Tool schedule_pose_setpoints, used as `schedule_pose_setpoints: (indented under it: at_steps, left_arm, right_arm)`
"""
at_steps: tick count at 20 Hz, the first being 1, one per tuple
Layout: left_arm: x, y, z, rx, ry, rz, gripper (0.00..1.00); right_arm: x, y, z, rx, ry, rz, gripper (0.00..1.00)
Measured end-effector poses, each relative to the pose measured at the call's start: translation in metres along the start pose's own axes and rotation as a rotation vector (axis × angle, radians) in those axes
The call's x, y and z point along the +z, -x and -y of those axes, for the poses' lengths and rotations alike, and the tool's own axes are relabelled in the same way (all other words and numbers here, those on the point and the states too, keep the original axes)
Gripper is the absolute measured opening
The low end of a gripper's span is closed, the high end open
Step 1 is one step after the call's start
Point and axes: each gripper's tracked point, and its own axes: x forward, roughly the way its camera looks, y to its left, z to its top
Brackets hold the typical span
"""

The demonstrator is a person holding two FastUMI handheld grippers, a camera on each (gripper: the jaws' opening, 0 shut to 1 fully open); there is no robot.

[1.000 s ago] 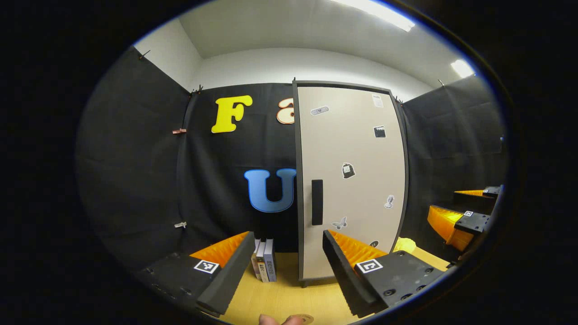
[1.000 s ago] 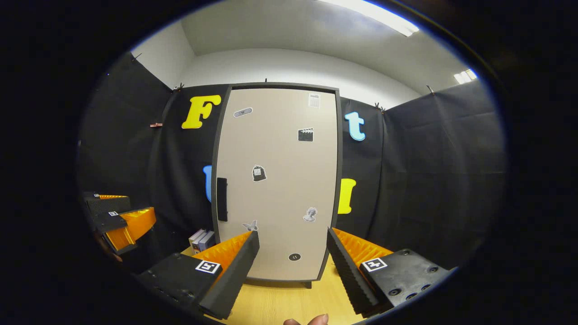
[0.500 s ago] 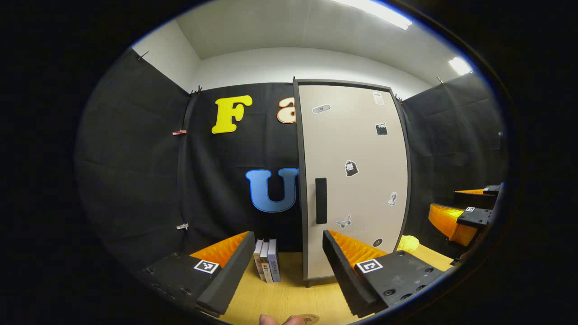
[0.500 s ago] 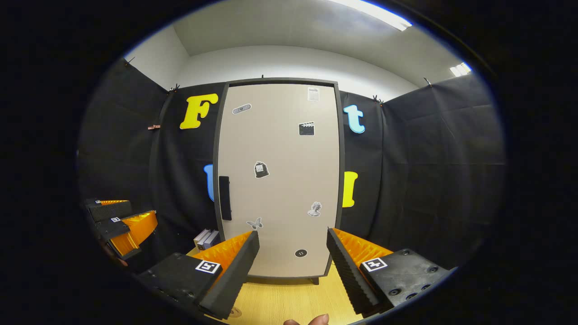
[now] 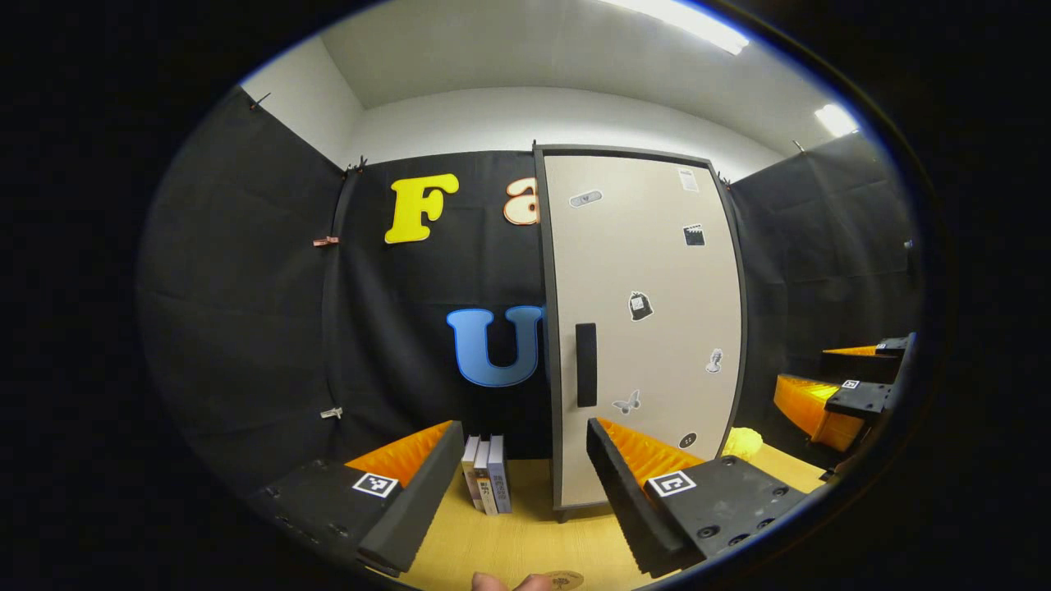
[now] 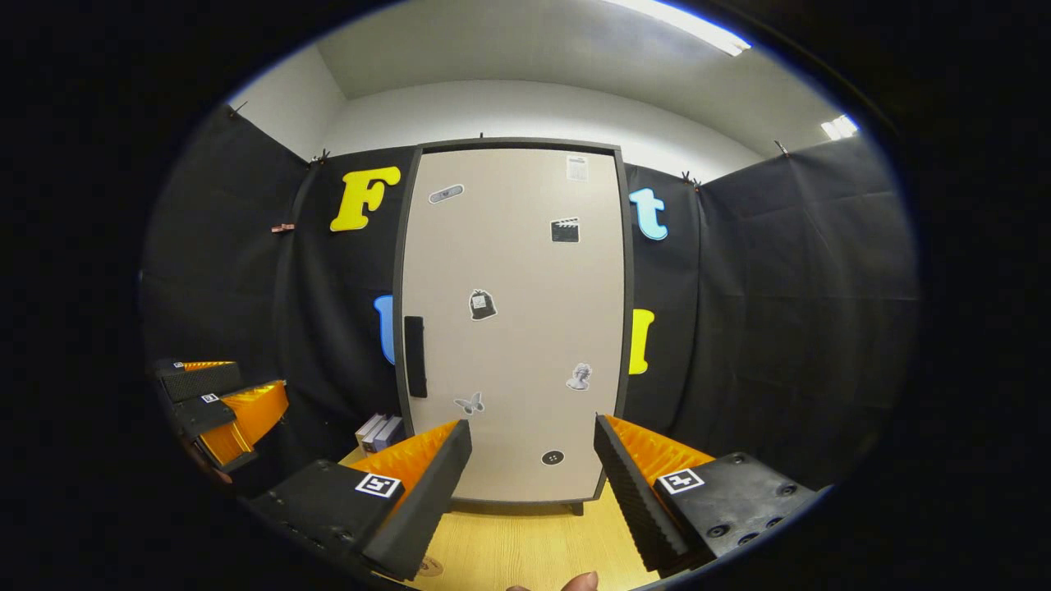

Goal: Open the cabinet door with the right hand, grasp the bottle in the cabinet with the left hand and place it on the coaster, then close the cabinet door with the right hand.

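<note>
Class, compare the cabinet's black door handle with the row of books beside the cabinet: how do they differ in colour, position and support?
The door handle is one plain black bar; the books are several, with pale and dark spines. The door handle sits partway up the cabinet door; the books stand low on the wooden table, left of the cabinet. Both stand upright.

Both views were sharp and evenly lit. Light came from ceiling strip lamps [image 5: 690, 18] that glared white at the top. The cabinet door [image 6: 513, 328] was bright and without glare, though its straight edges bowed outward from fisheye distortion. The wooden desk [image 6: 525, 550] showed only soft shadows beneath the cabinet.
</note>
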Motion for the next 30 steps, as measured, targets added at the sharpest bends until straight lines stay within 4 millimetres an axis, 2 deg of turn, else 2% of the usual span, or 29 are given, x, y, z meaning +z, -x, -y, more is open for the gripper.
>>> schedule_pose_setpoints:
  at_steps: [4, 7, 13, 17, 21, 27, 28, 29, 30]
  left_arm:
    - [-0.004, 0.003, -0.011, 0.001, 0.014, 0.0, 0.95]
    - [-0.01, 0.007, -0.028, 0.014, 0.011, -0.006, 0.95]
    - [-0.028, 0.013, -0.058, 0.031, 0.01, -0.025, 0.95]
    - [-0.042, 0.012, -0.079, 0.053, 0.001, -0.044, 0.95]
    - [-0.05, 0.011, -0.092, 0.065, -0.019, -0.061, 0.95]
    - [-0.056, 0.013, -0.1, 0.063, -0.005, -0.067, 0.95]
    - [-0.056, 0.014, -0.102, 0.063, -0.008, -0.067, 0.95]
    - [-0.057, 0.015, -0.104, 0.064, -0.01, -0.067, 0.95]
    - [-0.058, 0.016, -0.106, 0.067, -0.011, -0.069, 0.95]
  right_arm:
    - [0.007, -0.013, -0.028, 0.05, -0.002, 0.017, 0.97]
    - [0.011, -0.033, -0.05, 0.076, -0.011, 0.027, 0.97]
    - [0.015, -0.091, -0.106, 0.114, -0.046, 0.045, 0.97]
    - [0.015, -0.137, -0.129, 0.111, -0.059, 0.064, 0.97]
    - [0.003, -0.176, -0.144, 0.095, -0.069, 0.047, 0.97]
    - [-0.022, -0.22, -0.163, 0.092, -0.049, 0.011, 0.97]
    - [-0.03, -0.227, -0.166, 0.089, -0.056, -0.008, 0.93]
    - [-0.035, -0.233, -0.171, 0.095, -0.067, -0.018, 0.83]
    - [-0.039, -0.237, -0.172, 0.089, -0.078, -0.03, 0.83]
